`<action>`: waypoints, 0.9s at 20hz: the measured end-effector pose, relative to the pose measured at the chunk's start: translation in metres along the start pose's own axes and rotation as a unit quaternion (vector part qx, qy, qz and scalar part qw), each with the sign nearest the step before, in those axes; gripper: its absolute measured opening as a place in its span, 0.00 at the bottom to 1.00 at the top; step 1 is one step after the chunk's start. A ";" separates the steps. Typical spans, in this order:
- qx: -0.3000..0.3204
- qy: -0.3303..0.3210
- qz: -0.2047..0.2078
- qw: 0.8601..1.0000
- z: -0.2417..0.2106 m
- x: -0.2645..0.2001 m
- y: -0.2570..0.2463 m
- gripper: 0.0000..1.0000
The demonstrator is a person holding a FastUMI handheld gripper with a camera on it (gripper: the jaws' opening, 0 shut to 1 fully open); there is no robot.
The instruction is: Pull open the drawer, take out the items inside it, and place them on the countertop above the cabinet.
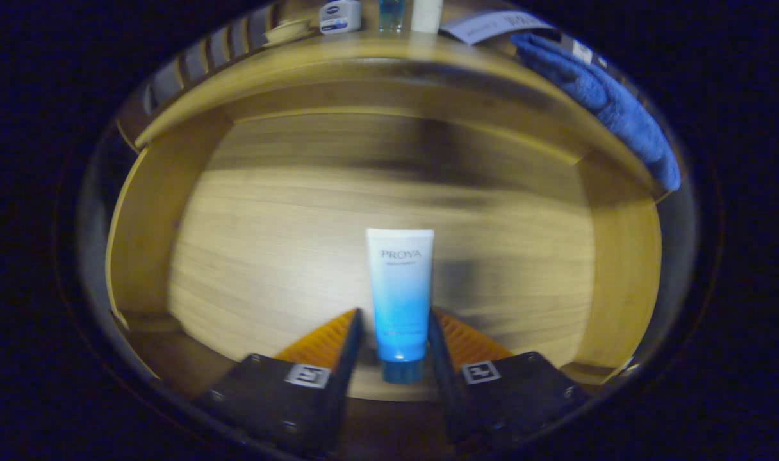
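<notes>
A white-to-blue cosmetic tube [399, 288] with a dark blue cap stands between the fingers of my gripper [394, 315], cap end toward me. Both fingers press against its lower sides, so the gripper is shut on the tube. Behind it lies the open wooden drawer [268, 256], whose floor looks streaked with motion while the tube stays sharp. The drawer's side walls curve up to the left and right. Beyond the drawer's far edge runs the countertop [364, 48] of the cabinet.
On the countertop stand a small white jar [339, 16], a blue bottle [391, 13], a white bottle [426, 13] and a shallow dish [287, 31]. A blue towel [610, 96] hangs over the right end, next to a sheet of paper [492, 25].
</notes>
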State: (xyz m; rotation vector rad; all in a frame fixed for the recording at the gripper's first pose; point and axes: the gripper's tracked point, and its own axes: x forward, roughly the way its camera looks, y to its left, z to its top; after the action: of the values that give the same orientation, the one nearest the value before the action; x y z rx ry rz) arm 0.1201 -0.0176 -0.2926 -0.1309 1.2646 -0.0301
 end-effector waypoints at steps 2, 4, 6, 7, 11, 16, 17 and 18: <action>0.065 0.003 0.031 0.997 0.004 -0.013 0.006 0.43; 0.065 -0.018 0.030 0.997 0.003 -0.023 0.000 0.38; 0.066 -0.046 0.039 0.996 0.014 -0.032 0.005 0.38; 0.078 -0.061 0.055 0.994 0.017 -0.040 0.007 0.38; 0.100 -0.128 0.105 0.981 0.029 -0.080 0.007 0.38; 0.098 -0.234 0.107 0.961 0.054 -0.138 -0.005 0.38; 0.100 -0.256 0.109 0.955 0.060 -0.150 -0.008 0.38; 0.100 -0.280 0.110 0.948 0.067 -0.163 -0.013 0.38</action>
State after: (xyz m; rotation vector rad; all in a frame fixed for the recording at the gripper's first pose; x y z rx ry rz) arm 0.1355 -0.0093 -0.1162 0.1706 0.6942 0.0685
